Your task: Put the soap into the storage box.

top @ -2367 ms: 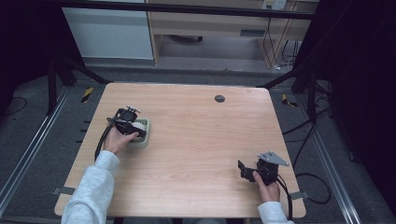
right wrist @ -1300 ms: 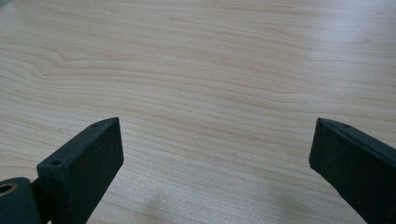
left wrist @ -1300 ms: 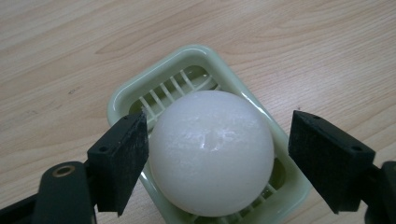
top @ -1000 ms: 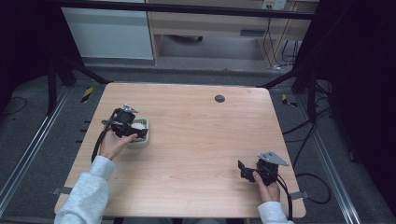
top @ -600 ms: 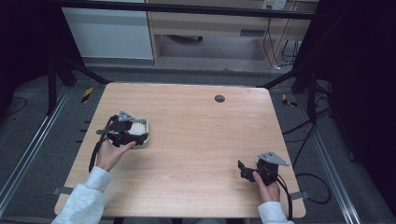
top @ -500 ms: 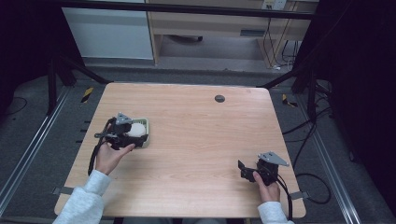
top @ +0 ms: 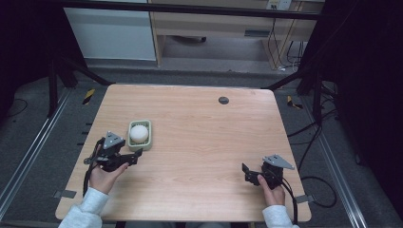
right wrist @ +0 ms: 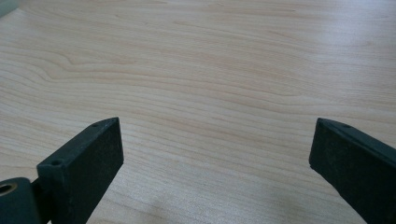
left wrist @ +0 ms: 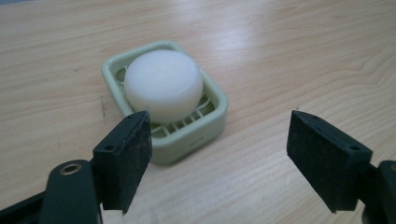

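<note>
A pale wooden table (top: 199,142) stands on a dark grey floor, with a white cabinet and a wooden shelf unit beyond its far edge. On the left half of the table sits a light green soap dish (top: 140,135), a rounded rectangle whose long axis runs from the near side towards the far side, tilted only slightly. A round white soap (top: 139,133) lies flat in it, nearer the far end, leaving the slotted grid bare at the near end. The left gripper (top: 134,156) is just beside the dish's near end, pointing right along the table; its jaws have just been closing but stand apart with nothing between them. The right gripper (top: 245,173) rests near the right front corner, jaws wide apart over bare wood.
</note>
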`<state>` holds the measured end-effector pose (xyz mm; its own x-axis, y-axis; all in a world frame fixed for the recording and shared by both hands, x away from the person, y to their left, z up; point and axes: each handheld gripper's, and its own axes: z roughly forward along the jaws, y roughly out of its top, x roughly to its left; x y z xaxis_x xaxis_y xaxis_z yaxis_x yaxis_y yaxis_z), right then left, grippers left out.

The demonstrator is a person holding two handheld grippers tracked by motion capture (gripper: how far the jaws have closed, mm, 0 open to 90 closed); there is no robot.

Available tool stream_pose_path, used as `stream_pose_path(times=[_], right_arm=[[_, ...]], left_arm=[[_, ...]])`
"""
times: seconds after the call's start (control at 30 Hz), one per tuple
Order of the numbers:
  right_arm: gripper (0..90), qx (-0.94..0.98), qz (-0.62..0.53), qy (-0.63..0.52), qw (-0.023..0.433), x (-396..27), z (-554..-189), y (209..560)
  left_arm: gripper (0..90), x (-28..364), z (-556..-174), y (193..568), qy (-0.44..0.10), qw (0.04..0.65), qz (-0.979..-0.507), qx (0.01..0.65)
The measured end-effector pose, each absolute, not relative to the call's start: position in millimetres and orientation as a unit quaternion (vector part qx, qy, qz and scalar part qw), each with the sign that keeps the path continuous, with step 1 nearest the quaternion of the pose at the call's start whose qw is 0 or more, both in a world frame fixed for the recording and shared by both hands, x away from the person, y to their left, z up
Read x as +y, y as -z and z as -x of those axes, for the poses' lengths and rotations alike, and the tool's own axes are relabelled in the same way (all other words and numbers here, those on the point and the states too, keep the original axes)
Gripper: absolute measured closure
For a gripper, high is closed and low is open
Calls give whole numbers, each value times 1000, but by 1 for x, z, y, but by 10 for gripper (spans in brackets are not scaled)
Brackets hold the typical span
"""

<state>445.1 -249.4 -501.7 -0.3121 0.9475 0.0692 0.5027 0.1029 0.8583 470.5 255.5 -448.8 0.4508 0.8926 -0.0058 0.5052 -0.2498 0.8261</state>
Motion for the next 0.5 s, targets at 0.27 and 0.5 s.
stream_pose_path(times=[0.27,0.5], right_arm=[[33,694,-520,-420,267,-249,-444,501],[33,695,-518,-419,271,-248,-443,500]], left_arm=[[216,270,-449,460,-248,406,-736,482],[218,285,-439,472,-246,396,-734,494]])
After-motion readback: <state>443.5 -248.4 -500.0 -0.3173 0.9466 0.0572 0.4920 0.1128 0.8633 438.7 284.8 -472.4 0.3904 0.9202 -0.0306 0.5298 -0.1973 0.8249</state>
